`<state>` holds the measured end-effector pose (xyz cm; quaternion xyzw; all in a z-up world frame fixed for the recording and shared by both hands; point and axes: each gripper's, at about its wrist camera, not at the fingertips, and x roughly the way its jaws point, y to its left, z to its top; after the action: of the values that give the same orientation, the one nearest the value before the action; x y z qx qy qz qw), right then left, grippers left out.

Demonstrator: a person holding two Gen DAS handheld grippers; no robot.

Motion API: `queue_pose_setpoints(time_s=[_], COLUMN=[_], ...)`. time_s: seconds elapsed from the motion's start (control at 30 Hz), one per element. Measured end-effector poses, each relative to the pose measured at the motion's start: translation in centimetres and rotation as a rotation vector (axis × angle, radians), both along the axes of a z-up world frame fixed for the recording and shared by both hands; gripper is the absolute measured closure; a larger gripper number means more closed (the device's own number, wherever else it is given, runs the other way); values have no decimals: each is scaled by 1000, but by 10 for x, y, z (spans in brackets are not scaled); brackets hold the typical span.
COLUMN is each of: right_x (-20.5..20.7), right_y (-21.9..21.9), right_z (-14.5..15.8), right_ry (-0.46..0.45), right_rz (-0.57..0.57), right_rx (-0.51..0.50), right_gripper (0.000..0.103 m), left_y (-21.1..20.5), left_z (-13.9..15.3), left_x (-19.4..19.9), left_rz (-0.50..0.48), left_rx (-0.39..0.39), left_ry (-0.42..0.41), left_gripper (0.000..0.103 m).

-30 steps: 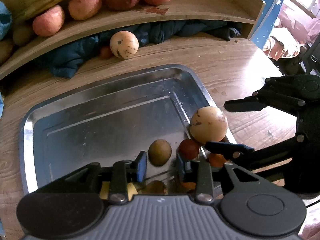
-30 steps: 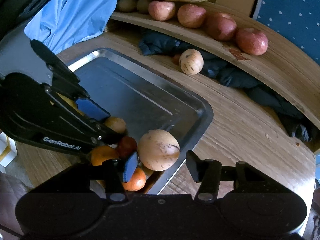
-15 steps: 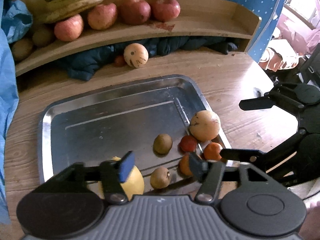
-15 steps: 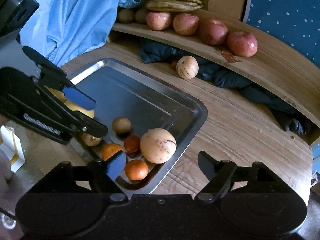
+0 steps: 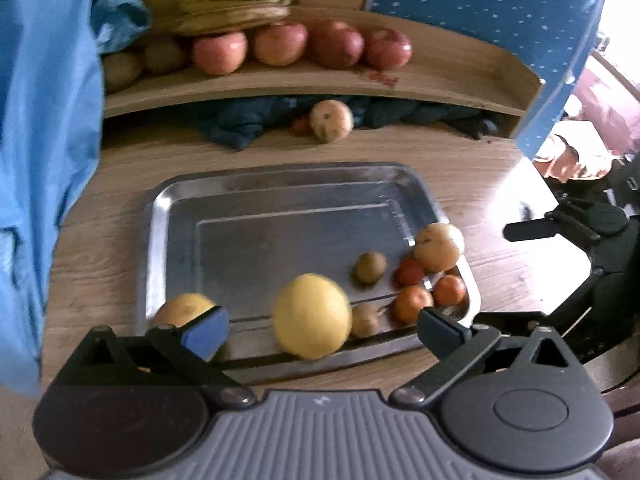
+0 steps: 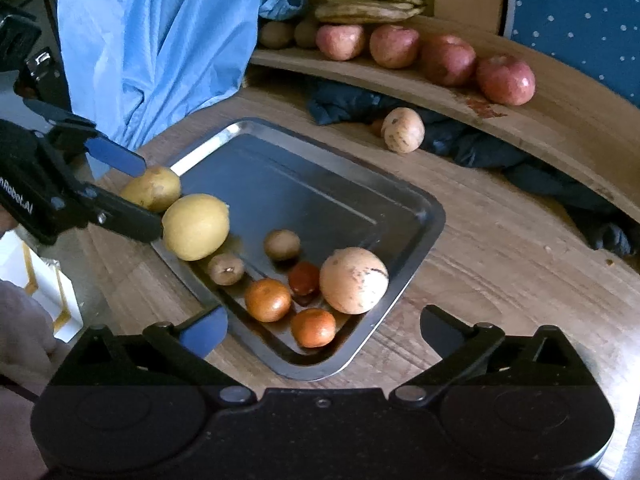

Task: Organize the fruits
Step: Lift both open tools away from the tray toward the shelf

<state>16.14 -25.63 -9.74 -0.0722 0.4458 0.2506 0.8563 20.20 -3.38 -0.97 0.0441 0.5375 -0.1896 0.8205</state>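
A metal tray [image 5: 172, 240] [image 6: 420, 216] lies on the wooden table. At its near end are a large yellow fruit [image 5: 312, 316] [image 6: 195, 227], a smaller yellowish one [image 5: 184, 310] [image 6: 152, 188], a pale speckled round fruit [image 5: 438, 248] [image 6: 354, 280], two kiwis [image 5: 371, 267] [image 6: 282, 245], two oranges [image 5: 412, 303] [image 6: 268, 300] and a small red fruit [image 5: 409, 272] [image 6: 304, 278]. My left gripper [image 5: 324, 332] [image 6: 150, 200] hovers over the tray's near rim, jaws opening wide, pads pressing on nothing. My right gripper [image 6: 324, 328] [image 5: 508, 276] hangs over the tray's corner, jaws also opening, empty.
A curved wooden shelf [image 5: 460, 92] behind the tray carries several red apples [image 5: 280, 44], bananas [image 5: 236, 0] and kiwis. Another pale fruit [image 5: 331, 121] rests on the table against a dark cloth [image 5: 240, 128]. Blue fabric [image 5: 44, 160] hangs at the left.
Both grippers have opened wide and drawn back and up from the tray. The right let go of the pale round fruit, which stays in the tray. The yellow fruits came into the left view.
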Motion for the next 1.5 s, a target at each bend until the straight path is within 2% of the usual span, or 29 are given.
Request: queue_pose_setpoints(time_s=[0.23, 0.63, 1.17, 1.5], right_x=[1, 13, 28, 43], right_y=[10, 25, 43, 51], right_z=[-1, 5, 6, 4], right_ry=[5, -14, -10, 7], right_rz=[46, 70, 44, -25], right_rx=[4, 14, 11, -11], right_gripper=[1, 1, 1, 1], left_y=[20, 18, 16, 13], left_z=[2, 6, -1, -10], left_x=[-4, -3, 28, 64], left_rz=[69, 24, -41, -72], left_rx=[60, 164, 185, 148], left_ry=[0, -35, -37, -26], left_gripper=[0, 0, 0, 0])
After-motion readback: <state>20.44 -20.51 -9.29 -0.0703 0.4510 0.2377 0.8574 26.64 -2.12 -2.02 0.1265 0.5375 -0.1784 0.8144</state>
